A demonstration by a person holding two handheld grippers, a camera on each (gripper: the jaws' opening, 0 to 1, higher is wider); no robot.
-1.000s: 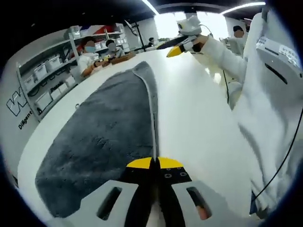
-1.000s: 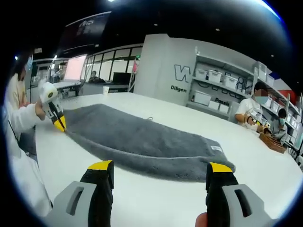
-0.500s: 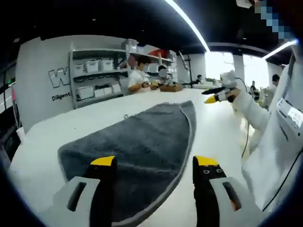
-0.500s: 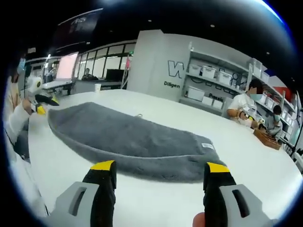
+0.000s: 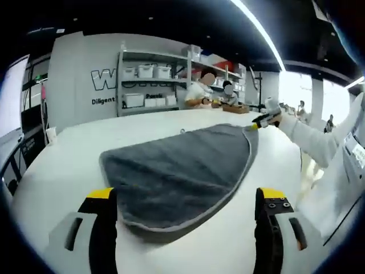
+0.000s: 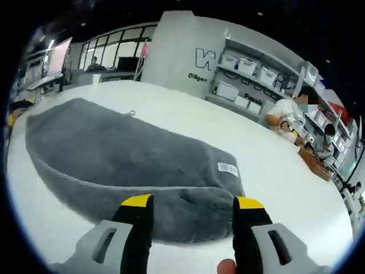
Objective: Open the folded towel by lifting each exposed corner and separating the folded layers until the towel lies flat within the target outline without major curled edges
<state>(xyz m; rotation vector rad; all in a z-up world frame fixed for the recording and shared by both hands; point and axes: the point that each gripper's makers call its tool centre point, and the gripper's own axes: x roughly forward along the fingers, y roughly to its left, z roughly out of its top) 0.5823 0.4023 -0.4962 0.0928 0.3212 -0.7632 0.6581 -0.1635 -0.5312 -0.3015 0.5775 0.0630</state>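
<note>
Right gripper view: open fingers [image 6: 193,206] straddle the grey towel [image 6: 125,157] edge, ready to pinch; left fingers [image 5: 186,200] open too, desk [image 5: 68,160] underneath.

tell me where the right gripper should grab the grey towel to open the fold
Probably the near folded edge of the grey towel, by the corner below the white label. The right gripper is open, its jaws already straddling that edge. Come in low along the white table from the near side: a seam line there suggests the upper layer's edge, the part to pinch and lift.
</note>
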